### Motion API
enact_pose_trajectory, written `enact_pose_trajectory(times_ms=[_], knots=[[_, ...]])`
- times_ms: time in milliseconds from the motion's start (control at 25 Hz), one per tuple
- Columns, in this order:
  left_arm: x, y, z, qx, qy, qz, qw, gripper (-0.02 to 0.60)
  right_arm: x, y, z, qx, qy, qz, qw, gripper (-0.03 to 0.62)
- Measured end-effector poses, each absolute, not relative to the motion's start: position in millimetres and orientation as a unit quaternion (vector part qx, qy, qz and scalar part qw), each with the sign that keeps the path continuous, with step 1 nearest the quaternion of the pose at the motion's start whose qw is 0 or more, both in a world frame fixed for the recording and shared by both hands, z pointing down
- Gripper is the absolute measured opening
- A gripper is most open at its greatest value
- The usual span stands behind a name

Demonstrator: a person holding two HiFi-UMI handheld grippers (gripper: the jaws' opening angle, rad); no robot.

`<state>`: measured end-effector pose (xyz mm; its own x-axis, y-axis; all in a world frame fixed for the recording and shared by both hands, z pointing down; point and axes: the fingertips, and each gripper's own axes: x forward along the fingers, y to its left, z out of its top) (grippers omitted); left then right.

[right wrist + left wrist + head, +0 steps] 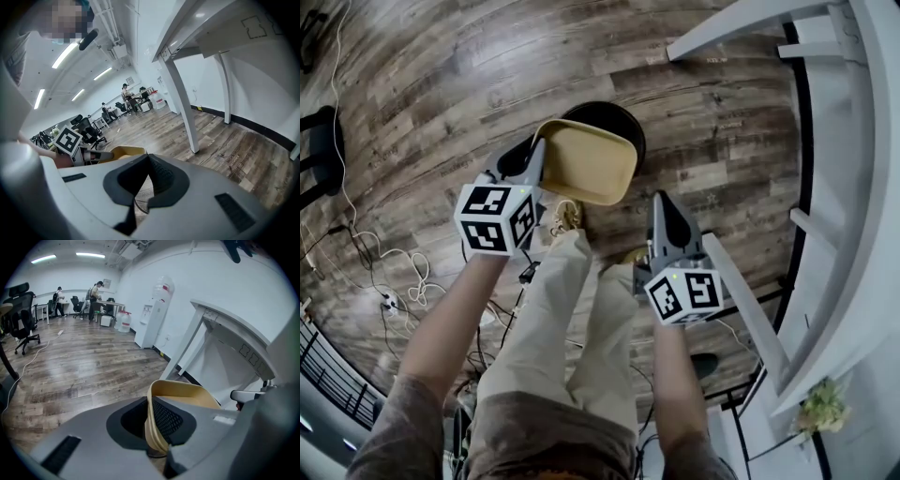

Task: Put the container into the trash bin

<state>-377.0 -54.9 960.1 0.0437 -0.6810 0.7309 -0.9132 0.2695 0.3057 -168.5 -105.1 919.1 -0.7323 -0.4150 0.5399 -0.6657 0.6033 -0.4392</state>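
- Above a wood floor (441, 84), the left gripper (536, 161) carries a tan container (589, 161) over a black trash bin (619, 114). By the look of it, the step in hand is the delivery to the bin, with the release not yet made.
- The left fingers (166, 420) pinch the container's rim, one wall of it clamped edge-on between the pads. The rest of the shallow tub stands out beyond the fingertips and to their right, tilted.
- The bin sits on the floor below and past those fingertips. In the head view the container covers most of its round mouth.
- The right gripper (664, 202) hangs to the container's right, apart from it. Its fingers (157, 171) are pressed together at the tips with nothing between them.
- The next move likely calls for bringing the tub to the bin's opening and then parting the left fingers. Because the tub looks nearly as broad as the mouth, it may need to go in edge-first or it could catch on the rim.
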Motion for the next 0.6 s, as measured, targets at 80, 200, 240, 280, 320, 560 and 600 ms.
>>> enact_pose_trajectory(times_ms=[80,200,240,280,320,560,600], knots=[[-376.3,-54.7,965.6,0.589,-0.676,0.143,0.419,0.026,-167.5,-101.3,920.3,0.311,-0.872,0.322,0.197,0.001],[-375.2,-53.8,976.5,0.583,-0.678,0.144,0.423,0.026,-166.1,-95.9,918.8,0.309,-0.872,0.324,0.197,0.0],[-374.3,-53.5,981.2,0.58,-0.68,0.143,0.425,0.026,-165.4,-94.9,918.2,0.309,-0.872,0.324,0.197,0.0],[-373.2,-53.6,986.5,0.578,-0.681,0.143,0.427,0.027,-165.1,-94.8,918.0,0.308,-0.872,0.325,0.197,0.001],[-372.1,-53.8,992.3,0.576,-0.681,0.144,0.428,0.026,-165.2,-95.3,918.3,0.309,-0.872,0.326,0.196,0.0],[-364.2,-57.9,1034.2,0.576,-0.671,0.174,0.433,0.026,-166.8,-95.5,923.6,0.311,-0.869,0.335,0.189,0.0],[-363.3,-58.7,1041.5,0.574,-0.671,0.177,0.436,0.026,-166.9,-93.8,924.5,0.31,-0.869,0.338,0.189,0.0]])
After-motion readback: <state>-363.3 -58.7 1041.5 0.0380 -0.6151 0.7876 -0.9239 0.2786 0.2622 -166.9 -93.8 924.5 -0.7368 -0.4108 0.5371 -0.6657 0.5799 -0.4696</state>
